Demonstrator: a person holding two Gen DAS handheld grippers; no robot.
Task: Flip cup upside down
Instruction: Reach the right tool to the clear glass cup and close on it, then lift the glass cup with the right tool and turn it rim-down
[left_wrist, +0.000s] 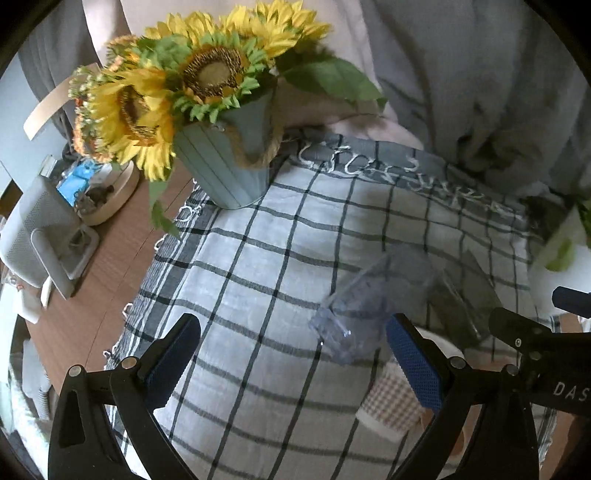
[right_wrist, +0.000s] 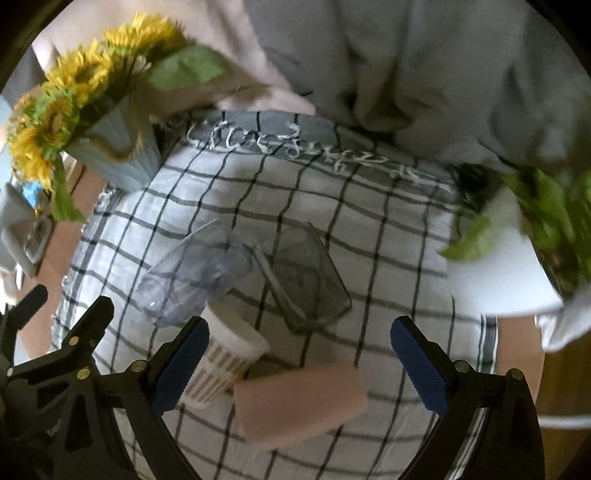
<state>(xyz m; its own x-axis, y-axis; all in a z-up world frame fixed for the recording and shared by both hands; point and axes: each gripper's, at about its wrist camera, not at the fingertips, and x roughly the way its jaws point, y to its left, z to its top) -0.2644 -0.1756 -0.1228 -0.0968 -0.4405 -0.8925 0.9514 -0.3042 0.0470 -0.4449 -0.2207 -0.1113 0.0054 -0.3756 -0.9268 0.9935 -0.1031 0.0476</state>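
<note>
Nearest the right camera lies a pink block (right_wrist: 301, 400) between the spread fingers of the right tool (right_wrist: 295, 363), which grips nothing. Beside it, touching the left finger's edge in this view, is a white cup (right_wrist: 225, 363) with tan stripes, tipped on its side. Further out lie a clear cup (right_wrist: 195, 273) on its side and a clear flat tray (right_wrist: 304, 275), just beside one another. The left tool (left_wrist: 291, 360) is likewise released and empty; the clear cup (left_wrist: 369, 306) sits ahead, near its right finger.

Which cup is meant I cannot tell; both lie on their sides, so neither is inverted yet. My judgement: the approach is in hand, no grasp made. The next move calls for closing on a cup's wall, lifting, and turning it mouth-down onto the cloth.

A checked cloth (right_wrist: 369, 229) with a fringed grey edge covers the desk (left_wrist: 110, 280). A sunflower pot (left_wrist: 225, 162) stands at its far left corner, a leafy plant (right_wrist: 554, 218) at the right, grey fabric (right_wrist: 424, 74) behind.
</note>
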